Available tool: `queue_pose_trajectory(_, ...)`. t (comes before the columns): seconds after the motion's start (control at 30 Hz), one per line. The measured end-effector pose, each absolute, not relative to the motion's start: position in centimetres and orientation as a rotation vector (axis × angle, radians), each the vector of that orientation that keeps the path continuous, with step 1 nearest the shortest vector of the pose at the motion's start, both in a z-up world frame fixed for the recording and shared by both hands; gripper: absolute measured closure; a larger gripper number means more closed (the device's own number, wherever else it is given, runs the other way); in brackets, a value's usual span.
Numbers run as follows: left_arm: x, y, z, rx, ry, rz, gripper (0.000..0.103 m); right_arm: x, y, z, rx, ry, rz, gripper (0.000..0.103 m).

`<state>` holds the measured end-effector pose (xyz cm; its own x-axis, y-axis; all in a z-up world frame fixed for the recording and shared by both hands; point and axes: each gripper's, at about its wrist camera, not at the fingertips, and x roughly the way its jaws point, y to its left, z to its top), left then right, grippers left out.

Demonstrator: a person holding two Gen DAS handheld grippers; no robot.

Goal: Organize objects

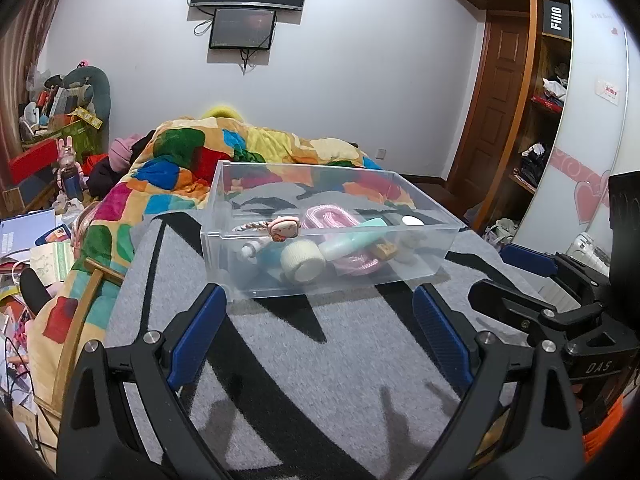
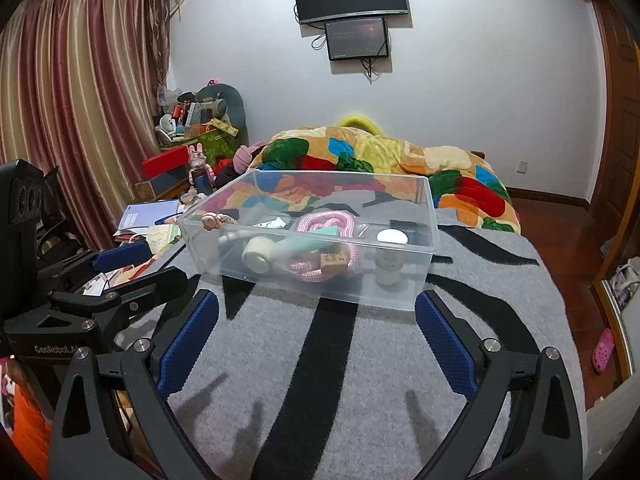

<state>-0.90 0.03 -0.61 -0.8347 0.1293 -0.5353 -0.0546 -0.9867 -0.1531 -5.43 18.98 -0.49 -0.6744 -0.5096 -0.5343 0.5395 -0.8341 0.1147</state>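
Observation:
A clear plastic box [image 1: 436, 204] stands on the grey and black striped blanket [image 1: 304, 360]. It also shows in the right wrist view [image 2: 430, 208]. Inside lie a pink coiled rope [image 1: 328, 216], a white tape roll [image 1: 302, 262], a teal tube [image 1: 352, 238], a small jar [image 2: 390, 258] and a pink cartoon charm [image 1: 282, 228]. My left gripper [image 1: 320, 300] is open and empty, just in front of the box. My right gripper [image 2: 318, 308] is open and empty, also just short of the box. The right gripper shows at the right of the left wrist view [image 1: 528, 264].
A colourful patchwork quilt [image 2: 380, 152] is bunched behind the box. Cluttered papers and boxes [image 2: 148, 220] lie left of the bed. A wardrobe with shelves [image 1: 548, 92] stands at the right. Wooden floor [image 2: 560, 232] lies right of the bed.

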Motion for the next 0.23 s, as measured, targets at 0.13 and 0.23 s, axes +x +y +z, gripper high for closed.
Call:
queue_pose_trajectory(0.13,-0.72,0.27,-0.53,-0.852,-0.186,2.912,0.008,-5.46,19.17,-0.62,0.764,0.068,-2.445,0.005)
queue_pose_trajectory(0.23,-0.62,0.32,-0.37,-0.844,-0.182,2.915,0.006,-5.51,19.31,-0.65,0.766,0.064,-2.447,0.004)
